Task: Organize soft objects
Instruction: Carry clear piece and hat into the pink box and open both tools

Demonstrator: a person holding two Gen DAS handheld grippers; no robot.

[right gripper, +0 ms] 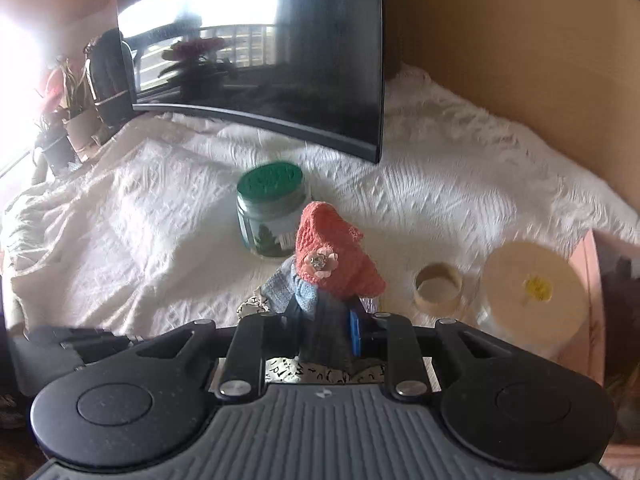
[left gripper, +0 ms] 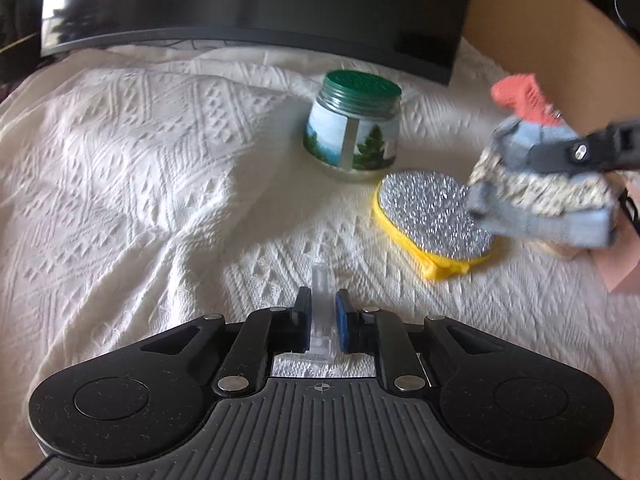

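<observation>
Through my left claw's camera, my left claw [left gripper: 320,308] is pressed together on a small clear plastic piece [left gripper: 322,312] that stands upright between the pads, over the white quilt [left gripper: 140,168]. Farther off, right of centre, a jar [left gripper: 354,128] with a green lid stands on the quilt, and just near and right of it lies a round silver scrubber [left gripper: 434,216] with a yellow rim. At the far right my right claw [left gripper: 560,156] comes in from the edge, clamped on a soft doll [left gripper: 536,176] in blue and patterned cloth with a coral hat; the doll is blurred and hangs partly over the scrubber's right edge, and I cannot tell if they touch. A dark monitor [left gripper: 260,4] stands along the far side. Through my right claw's camera, my right claw [right gripper: 324,328] pinches the doll [right gripper: 320,280] by its dark blue cloth, the pads pressing it from both sides; the coral hat [right gripper: 336,248] with a small flower rises above the fingers. The jar [right gripper: 268,208] stands just beyond the doll, to the left. To the right, a tape roll [right gripper: 438,286] lies on the quilt [right gripper: 140,220], and right of that a round cream lid [right gripper: 532,288] with a yellow spot. The monitor [right gripper: 260,60] fills the far side, with potted plants [right gripper: 68,120] at the far left.
</observation>
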